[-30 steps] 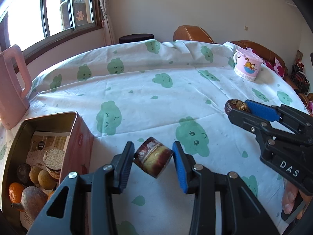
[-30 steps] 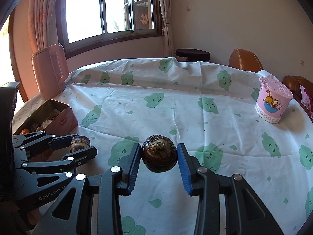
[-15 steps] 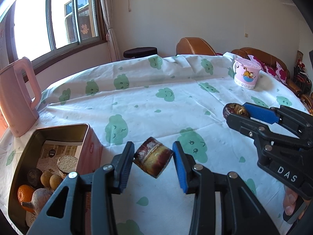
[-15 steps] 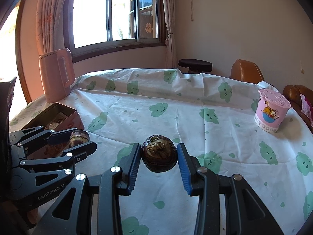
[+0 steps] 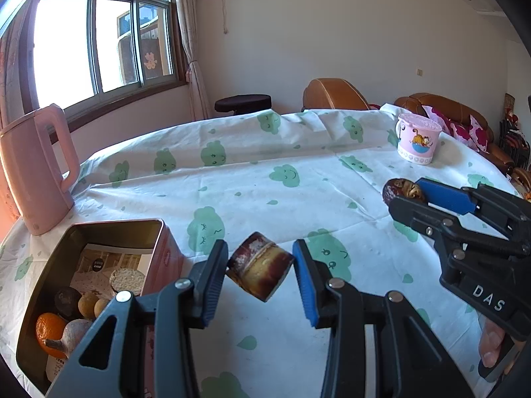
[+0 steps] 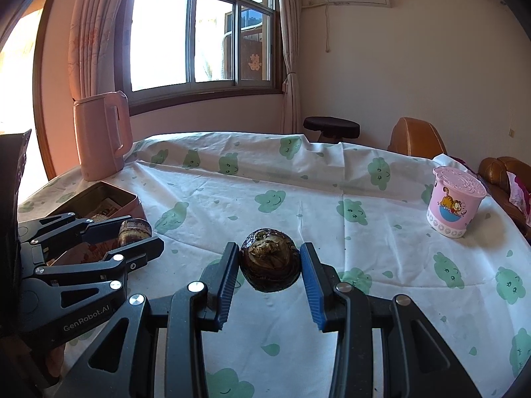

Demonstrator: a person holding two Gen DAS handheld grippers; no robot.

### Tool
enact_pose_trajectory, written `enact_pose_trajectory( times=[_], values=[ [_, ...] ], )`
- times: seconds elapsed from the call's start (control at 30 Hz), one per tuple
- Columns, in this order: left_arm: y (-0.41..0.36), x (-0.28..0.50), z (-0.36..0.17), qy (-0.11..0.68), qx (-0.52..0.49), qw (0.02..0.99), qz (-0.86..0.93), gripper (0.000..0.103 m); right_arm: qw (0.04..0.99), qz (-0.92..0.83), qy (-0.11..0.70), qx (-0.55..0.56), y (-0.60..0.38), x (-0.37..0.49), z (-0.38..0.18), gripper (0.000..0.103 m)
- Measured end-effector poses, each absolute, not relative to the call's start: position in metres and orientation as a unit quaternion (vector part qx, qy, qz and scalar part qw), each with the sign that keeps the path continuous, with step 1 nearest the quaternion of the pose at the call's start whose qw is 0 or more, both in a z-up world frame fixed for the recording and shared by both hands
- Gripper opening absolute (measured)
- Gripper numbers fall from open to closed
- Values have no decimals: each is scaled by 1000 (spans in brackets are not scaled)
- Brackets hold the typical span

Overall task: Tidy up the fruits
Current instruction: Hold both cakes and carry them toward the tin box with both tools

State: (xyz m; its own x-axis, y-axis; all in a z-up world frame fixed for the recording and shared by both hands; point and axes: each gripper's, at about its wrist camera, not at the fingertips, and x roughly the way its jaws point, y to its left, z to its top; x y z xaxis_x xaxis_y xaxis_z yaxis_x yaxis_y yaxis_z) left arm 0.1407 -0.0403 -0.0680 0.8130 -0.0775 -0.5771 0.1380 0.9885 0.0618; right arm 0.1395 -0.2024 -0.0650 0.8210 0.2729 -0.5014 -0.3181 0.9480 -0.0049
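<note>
At the far left we see the open pink rectangular metal tin, already holding an orange, a brownish pear-shaped fruit, several small round tan fruits and a pale round cracker-like disc. It lies down and to the left of our left gripper, close beside it, and that offset is what we judge the coming move turns on.

Our left gripper is closed to a moderate width on a short dark-red cylindrical fruit piece with a pale cut face. The piece sits tilted between the blue pads, its long axis running roughly across from pad to pad with the left end higher, and it is held above the white tablecloth with green cloud faces. This hand is much the nearer to the tin.

To the right, our right gripper is closed about as wide on a dark, round, wrinkled fruit with a yellowish-brown crown, the crown facing the camera. It is level, aimed across the table, well apart from the tin, with the left gripper lying between.

We judge the left piece goes into the tin first.
</note>
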Motion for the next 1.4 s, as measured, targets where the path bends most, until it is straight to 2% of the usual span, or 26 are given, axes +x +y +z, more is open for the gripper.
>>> enact_pose_trajectory(
  times=[1.4],
  values=[
    [-32,118,-55,232,31,971,-40,42,970,150,190,-35,-210,116,-53,40]
  ],
)
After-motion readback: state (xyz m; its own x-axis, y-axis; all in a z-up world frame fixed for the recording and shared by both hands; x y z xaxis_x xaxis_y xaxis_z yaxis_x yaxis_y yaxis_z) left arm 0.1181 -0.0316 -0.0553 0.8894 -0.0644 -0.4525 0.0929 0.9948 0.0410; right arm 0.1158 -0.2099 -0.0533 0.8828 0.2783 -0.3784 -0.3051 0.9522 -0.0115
